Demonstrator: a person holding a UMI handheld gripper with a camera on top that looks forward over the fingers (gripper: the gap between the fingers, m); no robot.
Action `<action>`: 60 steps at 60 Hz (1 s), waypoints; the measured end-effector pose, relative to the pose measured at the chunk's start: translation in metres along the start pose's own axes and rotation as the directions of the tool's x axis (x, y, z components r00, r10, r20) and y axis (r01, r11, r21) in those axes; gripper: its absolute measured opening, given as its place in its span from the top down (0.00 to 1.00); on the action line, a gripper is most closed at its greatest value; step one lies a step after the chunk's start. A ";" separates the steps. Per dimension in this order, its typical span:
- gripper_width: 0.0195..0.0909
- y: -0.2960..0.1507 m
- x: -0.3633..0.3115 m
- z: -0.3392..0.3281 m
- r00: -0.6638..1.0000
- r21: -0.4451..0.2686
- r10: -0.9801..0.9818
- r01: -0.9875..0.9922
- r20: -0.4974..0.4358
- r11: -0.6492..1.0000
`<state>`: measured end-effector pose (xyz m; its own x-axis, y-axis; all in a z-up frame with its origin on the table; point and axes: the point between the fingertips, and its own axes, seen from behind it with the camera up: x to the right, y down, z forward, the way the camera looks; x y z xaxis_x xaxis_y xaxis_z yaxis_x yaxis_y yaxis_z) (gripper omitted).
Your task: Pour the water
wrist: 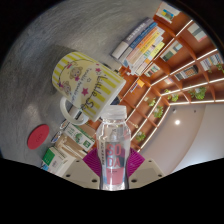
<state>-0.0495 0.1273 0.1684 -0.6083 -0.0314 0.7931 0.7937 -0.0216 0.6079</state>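
A clear plastic soda-water bottle [115, 145] with a white cap and a pink label stands upright between my fingers, and my gripper [113, 163] is shut on it, the magenta pads [93, 162] pressed against both its sides. Just beyond the bottle's cap and a little to the left, a yellow floral mug [87, 83] with a white handle sits on the grey table [50, 45]. The whole view is tilted, so the mug looks tipped.
A round red lid [38, 136] lies left of the bottle. Small boxes and packets [68, 148] crowd beside the left finger. Behind the mug to the right rise wooden shelves [175, 55] with books [145, 42] and small green plants [150, 105].
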 end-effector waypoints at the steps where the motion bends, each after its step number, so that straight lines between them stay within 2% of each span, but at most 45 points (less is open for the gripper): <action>1: 0.84 0.000 -0.001 0.000 1.000 0.005 -0.002 0.002 -0.001 1.000; 15: 0.83 0.004 0.002 -0.003 1.000 -0.003 0.011 -0.011 -0.011 1.000; 20: 0.84 0.009 0.002 -0.010 0.989 0.005 0.151 -0.151 -0.007 0.989; 25: 0.83 0.014 -0.006 -0.019 0.905 -0.008 0.422 -0.422 0.045 0.907; 32: 0.82 0.022 -0.021 -0.032 0.606 -0.042 0.785 -0.788 0.128 0.615; 39: 0.82 0.026 -0.033 -0.037 0.142 -0.085 0.977 -0.984 0.160 0.157; 44: 0.82 0.033 -0.046 -0.035 -0.170 -0.111 0.968 -0.982 0.184 -0.152; 47: 0.82 0.023 -0.057 -0.033 -0.302 -0.137 0.935 -0.950 0.183 -0.281; 49: 0.82 0.037 -0.065 -0.029 -0.374 -0.136 0.910 -0.926 0.181 -0.353; 54: 0.82 0.032 -0.078 -0.025 -0.523 -0.175 0.832 -0.850 0.183 -0.496; 60: 0.82 0.034 -0.091 -0.005 -0.612 -0.182 0.768 -0.790 0.190 -0.585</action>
<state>0.0329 0.1247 0.1165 0.9813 0.1921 -0.0114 0.0168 -0.1446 -0.9893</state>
